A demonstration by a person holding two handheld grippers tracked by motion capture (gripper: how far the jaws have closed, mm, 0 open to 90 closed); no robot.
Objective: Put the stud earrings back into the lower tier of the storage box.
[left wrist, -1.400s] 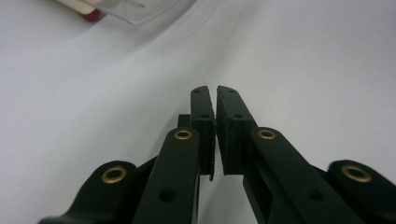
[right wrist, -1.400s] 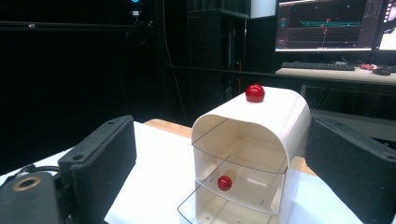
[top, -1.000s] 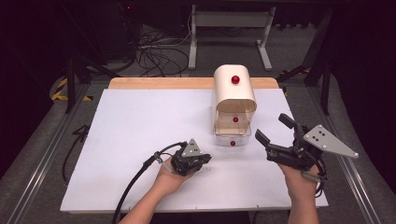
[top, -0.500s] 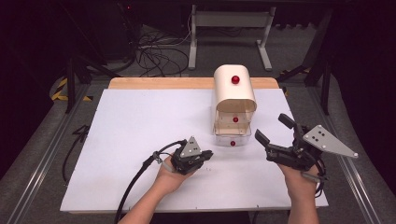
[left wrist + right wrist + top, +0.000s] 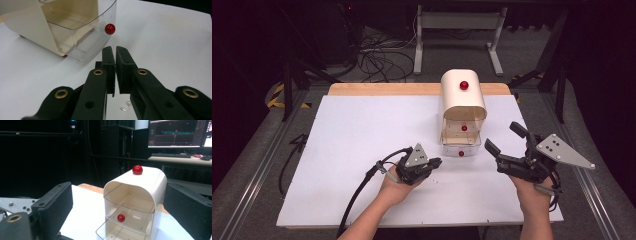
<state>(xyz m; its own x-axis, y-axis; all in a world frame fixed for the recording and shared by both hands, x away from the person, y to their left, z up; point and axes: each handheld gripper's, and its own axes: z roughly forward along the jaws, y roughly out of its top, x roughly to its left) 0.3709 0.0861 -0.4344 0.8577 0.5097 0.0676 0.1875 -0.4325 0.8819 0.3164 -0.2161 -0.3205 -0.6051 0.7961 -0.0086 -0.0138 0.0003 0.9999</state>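
From the high view, a cream drawer box (image 5: 463, 107) with a rounded top stands toward the far right part of the white bench (image 5: 362, 130), its clear bottom drawer (image 5: 460, 146) pulled out toward the near edge, a red knob (image 5: 461, 153) on its front. The left gripper (image 5: 435, 163) lies low over the bench just left of that drawer, jaws clenched on nothing, pointing right toward it. The right gripper (image 5: 504, 139) is held near the right edge, jaws spread wide and empty, aimed at the box. In the left gripper view, the closed left gripper (image 5: 115, 53) sits just short of the clear drawer (image 5: 82, 37) and its red knob (image 5: 109, 28); a small metal hook (image 5: 125, 107) lies on the bench beneath. In the right gripper view, the released jaws frame the drawer box (image 5: 136, 200), the upper drawer's knob (image 5: 121, 218) between them.
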